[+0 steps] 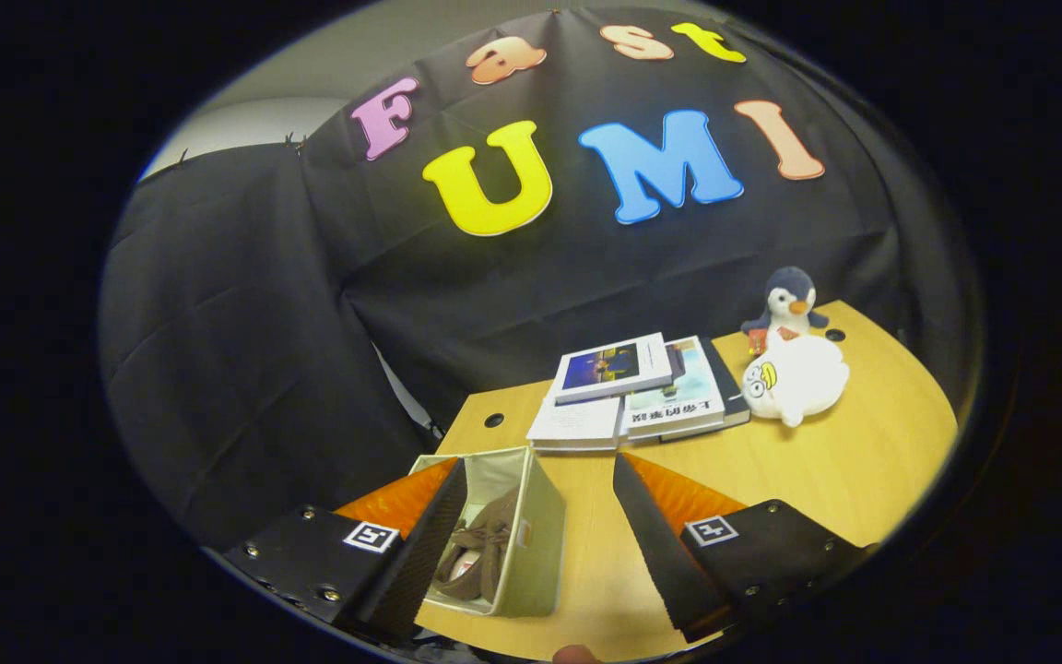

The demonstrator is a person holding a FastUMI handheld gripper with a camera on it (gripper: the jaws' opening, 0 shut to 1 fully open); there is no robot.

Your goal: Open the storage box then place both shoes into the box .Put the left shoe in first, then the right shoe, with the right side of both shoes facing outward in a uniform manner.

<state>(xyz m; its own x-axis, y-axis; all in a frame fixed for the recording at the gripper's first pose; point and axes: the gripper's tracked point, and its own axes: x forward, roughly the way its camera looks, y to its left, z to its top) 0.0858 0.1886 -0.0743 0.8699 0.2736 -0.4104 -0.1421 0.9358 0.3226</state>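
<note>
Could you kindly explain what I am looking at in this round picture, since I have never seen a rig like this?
This comes from a fisheye camera mounted on a handheld gripper that a person carries; there is no robot arm. The two dark wedges at the bottom are its fingers, spread open and holding nothing. They point across a wooden table. Between the fingers, close to the left one, stands an open storage box with a brown shoe inside. Beyond the fingers lie a stack of books, a white plush toy and, behind it, a plush penguin. Black cloth forms the booth's wall.
</note>
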